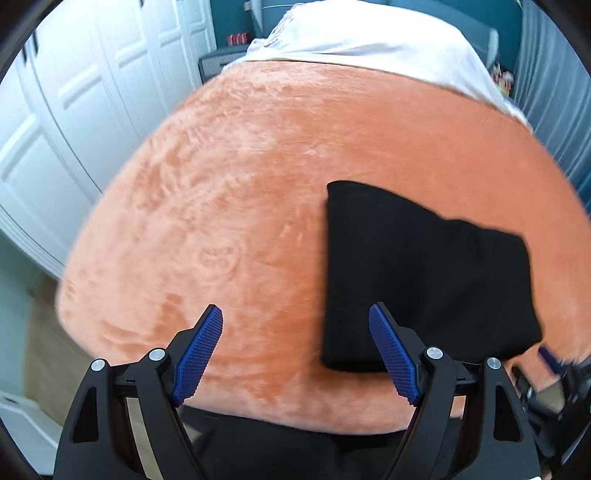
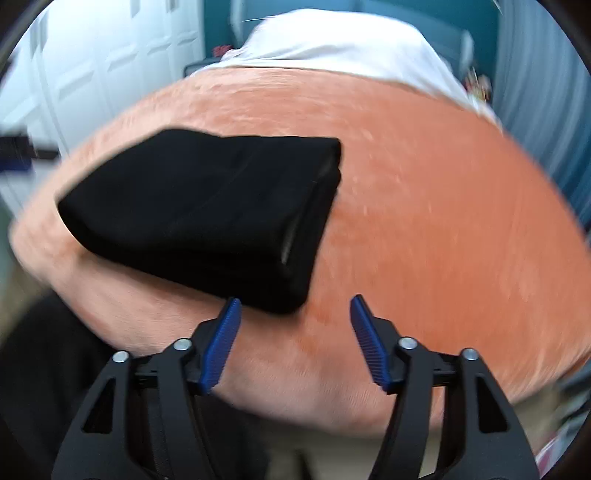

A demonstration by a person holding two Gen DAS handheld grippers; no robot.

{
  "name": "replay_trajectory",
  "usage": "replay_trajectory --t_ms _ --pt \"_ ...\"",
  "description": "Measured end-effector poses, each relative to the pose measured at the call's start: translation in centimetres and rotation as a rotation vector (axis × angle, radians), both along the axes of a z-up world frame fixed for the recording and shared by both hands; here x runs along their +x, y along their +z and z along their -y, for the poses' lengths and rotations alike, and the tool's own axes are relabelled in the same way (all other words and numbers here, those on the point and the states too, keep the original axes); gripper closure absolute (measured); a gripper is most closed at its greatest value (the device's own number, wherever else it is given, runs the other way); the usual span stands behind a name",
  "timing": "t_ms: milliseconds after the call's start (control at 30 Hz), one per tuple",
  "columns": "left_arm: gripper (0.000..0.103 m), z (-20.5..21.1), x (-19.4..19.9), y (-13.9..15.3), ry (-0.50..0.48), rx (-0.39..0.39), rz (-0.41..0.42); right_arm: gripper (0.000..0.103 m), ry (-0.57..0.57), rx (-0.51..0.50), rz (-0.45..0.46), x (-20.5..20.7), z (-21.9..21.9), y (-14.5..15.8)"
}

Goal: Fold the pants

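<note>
We note the left hand-held gripper (image 1: pixel 295 350) with its jaws standing wide apart and nothing between them; only orange blanket shows in the gap. Its blue ribbed pads (image 1: pixel 197 356) face each other above the bed. The right-side pad overlaps the near left edge of the folded pants in the left wrist view; we cannot tell whether it touches the cloth.

We note the right hand-held gripper (image 2: pixel 295 341) likewise with jaws parted and empty. Its left blue pad tip sits just at the near corner of the pants in its own view; contact cannot be judged because of motion blur. A blurred part of this gripper (image 1: pixel 554 363) appears at the lower right edge of the left wrist view.

The black pants (image 2: pixel 207 218) lie folded into a compact, thick rectangular bundle, with stacked layers visible along the right-hand edge. They rest on the orange plush blanket (image 1: pixel 229 206), near the front edge of the bed. In the left wrist view the pants (image 1: pixel 421 280) lie to the right of the gripper; in the right wrist view they lie to the left, so the bundle sits between the two grippers.

Beyond the blanket we see a white sheet (image 1: pixel 369 40) covering the far end of the bed. White panelled doors (image 1: pixel 74 103) stand to the left, and a teal wall (image 1: pixel 476 14) is behind. Both views are blurred.
</note>
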State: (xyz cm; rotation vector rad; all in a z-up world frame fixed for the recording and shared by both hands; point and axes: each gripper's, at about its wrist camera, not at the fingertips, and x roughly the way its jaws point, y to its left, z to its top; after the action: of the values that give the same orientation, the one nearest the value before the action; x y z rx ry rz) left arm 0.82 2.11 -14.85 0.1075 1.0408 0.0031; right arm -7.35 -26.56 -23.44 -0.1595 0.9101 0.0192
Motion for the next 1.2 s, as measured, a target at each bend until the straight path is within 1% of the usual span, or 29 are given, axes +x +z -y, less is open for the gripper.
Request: replay_trajectory --t_ms 67,100,133,167,200,267,300,333,367,400,433,467,533,633,700,767,833,867,900,933,967,1000,1033,1067,1100,1133,1167,1200 --pt "0.024 0.9 -0.5 -0.2 -0.025 0.030 -0.013 0.056 0.030 -0.104 0.022 0.4 -1.4 -0.8" --pt "0.024 1.1 -0.7 -0.4 -0.033 0.034 -0.018 0.060 0.047 -0.165 0.032 0.9 -1.8 -1.4" --pt "0.024 1.5 -0.8 -0.5 -0.033 0.037 -0.021 0.063 0.059 -0.195 0.025 1.3 -2.0 -2.0" --pt "0.024 1.0 -0.9 -0.7 -0.034 0.038 -0.027 0.075 0.074 -0.201 0.015 2.0 -2.0 -2.4" --pt "0.024 1.0 -0.9 -0.9 -0.032 0.040 -0.035 0.083 0.069 -0.193 0.020 2.2 -1.7 -2.2" --pt "0.024 0.8 -1.2 -1.3 -0.033 0.047 -0.044 0.088 0.002 -0.109 0.045 2.3 0.5 -0.6" --pt "0.024 0.9 -1.3 -1.2 -0.031 0.057 -0.043 0.088 -0.040 -0.052 0.050 2.3 1.8 -0.2" --pt "0.023 0.9 -1.2 -1.4 -0.027 0.067 -0.039 0.088 -0.081 0.014 0.018 2.7 3.1 -0.9" --pt "0.020 1.1 -0.9 -1.7 -0.024 0.073 -0.037 0.088 -0.099 0.035 -0.029 3.3 3.5 -2.4" --pt "0.019 1.1 -0.6 -2.2 -0.019 0.081 -0.045 0.088 -0.094 0.025 -0.063 3.5 3.3 -4.2" --pt "0.019 1.3 -0.2 -2.7 -0.017 0.088 -0.066 0.088 -0.090 0.009 -0.050 3.2 3.0 -4.2" --pt "0.019 1.4 -0.1 -2.8 -0.022 0.089 -0.076 0.088 -0.090 0.019 -0.037 3.0 3.0 -3.5" --pt "0.019 1.5 0.1 -3.0 -0.027 0.095 -0.074 0.088 -0.125 0.131 -0.041 2.6 4.3 -1.9" --pt "0.019 1.5 0.5 -3.2 -0.025 0.088 -0.072 0.086 -0.181 0.336 0.004 1.3 7.0 1.1" --pt "0.019 1.7 1.0 -3.4 -0.017 0.057 -0.073 0.086 -0.160 0.514 0.041 1.3 7.7 3.1" --pt "0.019 2.1 1.4 -3.7 -0.011 0.039 -0.074 0.086 -0.116 0.592 0.052 2.5 7.1 4.3" --pt "0.019 2.9 1.8 -4.2 -0.028 0.023 -0.080 0.086 -0.065 0.610 0.063 4.5 5.4 4.8" --pt "0.018 3.3 2.0 -4.4 -0.035 0.032 -0.077 0.086 -0.051 0.602 0.053 5.6 4.9 4.3" --pt "0.015 3.8 2.1 -5.0 -0.042 0.058 -0.078 0.087 -0.050 0.556 0.015 7.2 4.5 2.8" --pt "0.015 4.1 2.3 -5.7 -0.053 0.089 -0.078 0.087 -0.070 0.507 -0.016 7.8 4.5 1.6" --pt "0.010 4.2 2.5 -6.3 -0.057 0.111 -0.082 0.091 -0.070 0.507 -0.016 7.8 4.5 1.6" --pt "0.005 4.2 2.6 -6.9 -0.058 0.126 -0.087 0.103 -0.098 0.467 -0.061 8.2 5.2 -0.3" --pt "0.005 4.0 2.6 -7.1 -0.070 0.115 -0.086 0.103 -0.135 0.494 -0.101 8.7 6.7 -2.5" --pt "0.005 3.7 2.6 -7.4 -0.080 0.092 -0.094 0.103 -0.148 0.559 -0.103 8.4 7.7 -3.1" --pt "0.005 3.3 2.5 -7.2 -0.083 0.073 -0.092 0.103 -0.177 0.619 -0.112 8.5 8.6 -2.7" --pt "0.005 3.0 2.4 -6.8 -0.085 0.057 -0.079 0.103 -0.189 0.608 -0.115 8.7 8.6 -2.0" --pt "0.005 2.4 2.0 -6.0 -0.079 0.052 -0.052 0.100 -0.191 0.556 -0.086 8.9 7.8 -0.2" --pt "0.005 2.0 1.8 -5.6 -0.072 0.055 -0.038 0.100 -0.182 0.520 -0.049 9.3 7.0 1.5"
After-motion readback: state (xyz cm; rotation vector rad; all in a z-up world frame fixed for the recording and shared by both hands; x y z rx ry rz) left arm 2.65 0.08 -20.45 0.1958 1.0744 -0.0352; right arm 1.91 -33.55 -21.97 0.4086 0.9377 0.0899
